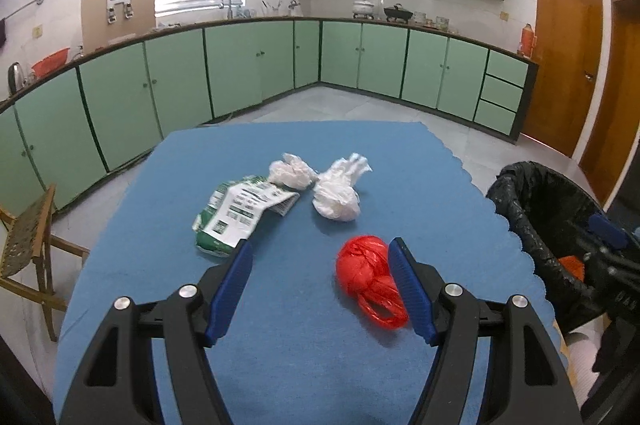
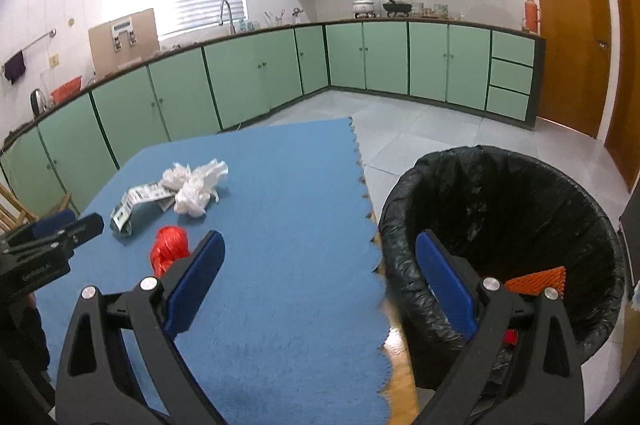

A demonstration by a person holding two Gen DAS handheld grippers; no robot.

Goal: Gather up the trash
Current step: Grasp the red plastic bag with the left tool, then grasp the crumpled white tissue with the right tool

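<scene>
A crumpled red plastic bag (image 1: 370,279) lies on the blue mat (image 1: 280,325), just left of my left gripper's right finger. My left gripper (image 1: 320,257) is open and empty above the mat. Behind it lie a green-and-white wrapper (image 1: 240,213) and two white crumpled plastic balls (image 1: 290,171) (image 1: 338,195). My right gripper (image 2: 316,249) is open and empty, hovering over the mat's right edge beside the black-lined trash bin (image 2: 500,225). An orange item (image 2: 538,281) lies inside the bin. The red bag (image 2: 170,249) and the white trash (image 2: 196,185) also show in the right wrist view.
The bin (image 1: 536,225) stands off the table's right edge. A wooden chair (image 1: 28,249) stands to the left. Green kitchen cabinets (image 1: 240,65) line the far walls. The left gripper (image 2: 48,245) shows at the left edge of the right wrist view.
</scene>
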